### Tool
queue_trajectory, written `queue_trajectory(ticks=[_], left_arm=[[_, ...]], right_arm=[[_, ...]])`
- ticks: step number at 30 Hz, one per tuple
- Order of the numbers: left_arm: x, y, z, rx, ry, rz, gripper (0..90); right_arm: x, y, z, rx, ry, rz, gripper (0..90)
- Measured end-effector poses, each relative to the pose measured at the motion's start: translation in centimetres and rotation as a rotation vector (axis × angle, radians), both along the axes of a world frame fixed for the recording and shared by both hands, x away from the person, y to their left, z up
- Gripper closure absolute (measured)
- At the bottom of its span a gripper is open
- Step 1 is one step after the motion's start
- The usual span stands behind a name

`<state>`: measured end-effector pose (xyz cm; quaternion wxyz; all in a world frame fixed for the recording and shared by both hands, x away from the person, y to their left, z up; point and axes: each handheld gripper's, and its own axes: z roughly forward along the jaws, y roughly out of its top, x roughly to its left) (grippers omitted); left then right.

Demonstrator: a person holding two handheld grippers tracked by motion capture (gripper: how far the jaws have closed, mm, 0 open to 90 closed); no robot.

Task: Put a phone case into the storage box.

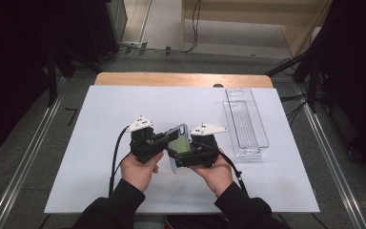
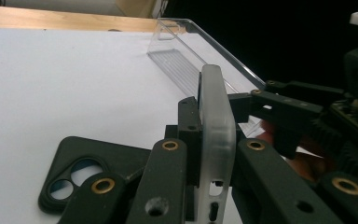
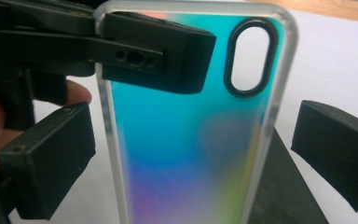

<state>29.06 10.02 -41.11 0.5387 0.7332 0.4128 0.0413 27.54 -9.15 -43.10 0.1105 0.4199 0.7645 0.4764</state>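
A phone case with a frosted rim and a shimmering blue-green back (image 3: 191, 140) is held up over the white board between both hands (image 1: 180, 135). My left gripper (image 2: 214, 154) is shut on it, one pad pressed flat on its face near the camera cut-out; the case stands edge-on (image 2: 216, 121) between those jaws. My right gripper (image 3: 191, 158) is open, its two pads (image 3: 46, 163) standing either side of the case with a gap on the right. A black phone case (image 2: 81, 170) lies flat on the board under the left gripper (image 1: 169, 138).
A clear plastic tray (image 1: 245, 121) lies lengthwise at the right side of the white board (image 1: 100, 109), a short way beyond the right gripper (image 1: 181, 155). The wooden table edge (image 1: 181, 79) runs along the back. Metal rails and dark stands flank the table.
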Motion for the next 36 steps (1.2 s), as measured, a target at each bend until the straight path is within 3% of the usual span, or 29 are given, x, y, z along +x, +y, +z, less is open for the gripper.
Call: queue_trajectory(ticks=[4,7,9,13,22,32,34,36], left_arm=[[-0.2,-0.2,0.0,-0.001,0.004,0.000,85.1],[-0.3,-0.3,0.0,0.003,0.001,-0.001,85.0],[-0.2,-0.3,0.0,-0.002,0.007,-0.005,84.1],[-0.2,-0.3,0.0,0.005,0.009,-0.007,84.0],[-0.2,-0.2,0.6,-0.009,0.033,-0.002,49.1],[0.2,1.1,1.1,-0.031,0.075,-0.030,40.4],[0.3,1.3,1.0,-0.042,0.075,-0.060,36.4],[0.5,1.6,1.0,-0.045,0.102,-0.094,33.5]], right_arm=[[0.2,0.1,0.0,0.002,-0.013,0.002,0.1],[0.3,0.1,-0.1,0.010,-0.017,0.002,5.5],[0.2,0.1,0.0,0.023,-0.021,0.026,14.4],[0.2,0.1,0.1,0.008,-0.024,0.025,14.8],[0.5,-0.5,0.2,0.000,-0.017,0.012,15.0],[1.2,-1.8,-0.2,-0.032,-0.006,-0.003,15.0],[1.4,-2.2,-0.2,-0.035,-0.004,0.001,15.0],[1.5,-2.5,-0.3,-0.034,0.001,0.011,15.0]])
